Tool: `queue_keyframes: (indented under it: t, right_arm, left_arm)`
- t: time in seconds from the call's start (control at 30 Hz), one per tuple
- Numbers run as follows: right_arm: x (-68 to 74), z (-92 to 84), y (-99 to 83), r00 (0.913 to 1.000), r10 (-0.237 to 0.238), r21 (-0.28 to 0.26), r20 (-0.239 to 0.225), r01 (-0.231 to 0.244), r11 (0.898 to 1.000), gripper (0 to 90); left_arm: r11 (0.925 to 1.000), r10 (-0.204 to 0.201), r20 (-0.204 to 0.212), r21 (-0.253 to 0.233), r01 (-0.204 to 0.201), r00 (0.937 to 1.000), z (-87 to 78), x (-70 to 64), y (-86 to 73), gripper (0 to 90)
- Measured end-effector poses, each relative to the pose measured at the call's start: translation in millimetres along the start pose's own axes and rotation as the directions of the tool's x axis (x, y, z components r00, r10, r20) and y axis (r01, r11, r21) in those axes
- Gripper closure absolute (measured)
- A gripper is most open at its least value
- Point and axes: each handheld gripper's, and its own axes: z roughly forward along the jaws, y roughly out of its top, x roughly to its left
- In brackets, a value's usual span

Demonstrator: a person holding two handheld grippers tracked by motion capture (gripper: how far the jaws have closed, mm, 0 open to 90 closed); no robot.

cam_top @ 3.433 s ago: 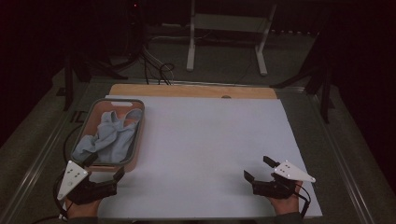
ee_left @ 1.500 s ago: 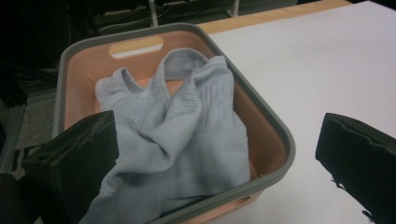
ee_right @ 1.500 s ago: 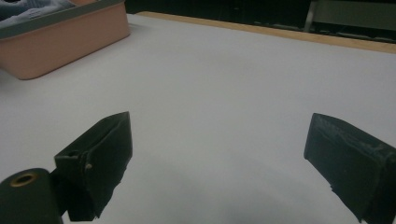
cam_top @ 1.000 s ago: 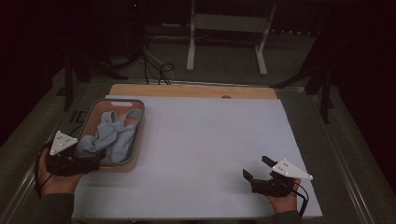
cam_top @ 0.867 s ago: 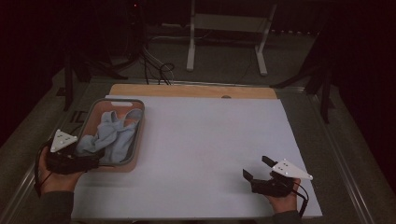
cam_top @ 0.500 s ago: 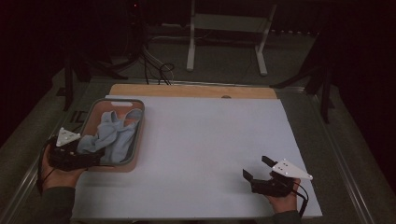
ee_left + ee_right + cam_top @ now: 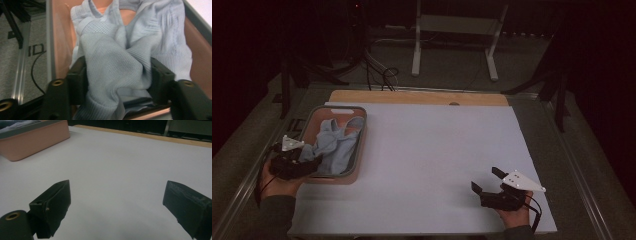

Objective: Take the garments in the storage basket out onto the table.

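Note:
A pink tray (image 7: pixel 335 109) with a grey rim holds several light blue socks (image 7: pixel 334 142) at the table's left side. My left gripper (image 7: pixel 311 161) reaches over the tray's near left rim into the pile. Its jaws have just been closing, and a bunched light blue sock (image 7: pixel 112 65) is squeezed between the two black pads of the left gripper (image 7: pixel 117 72). More socks lie behind it against the tray wall (image 7: pixel 62 37). My right gripper (image 7: pixel 484 179) rests low over the white sheet at the front right, open, with nothing between the jaws of the right gripper (image 7: pixel 117 192).
A white sheet (image 7: pixel 437 145) covers the tabletop, with a wooden strip (image 7: pixel 412 97) along its far edge. The tray's side (image 7: pixel 37 141) lies far off in the right gripper view. Cables and a metal stand (image 7: pixel 452 30) are on the floor beyond the table.
My left gripper came from the table's front edge to the tray's left side, then edged in and down onto the socks. Its jaws drew in on a sock. The right gripper stayed put.

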Motion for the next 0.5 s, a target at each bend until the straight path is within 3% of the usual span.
queue_keyframes:
  t: [0.17, 0.5]
  right_arm:
    - [0.2, 0.0, 0.1, 1.0, 0.003, 0.002, 0.0, -0.003, 1.0, 7.9]
    - [0.0, 0.0, 0.2, 1.0, 0.001, 0.006, 0.002, -0.001, 1.0, 7.9]
  left_arm:
    - [0.9999, -0.011, 0.026, 0.001, 0.011, 0.9996, 6.7, -3.1, 9.0, 53.4]
    - [0.9998, 0.003, 0.081, 0.021, -0.005, 0.9967, 21.4, -15.8, 24.2, 66.3]
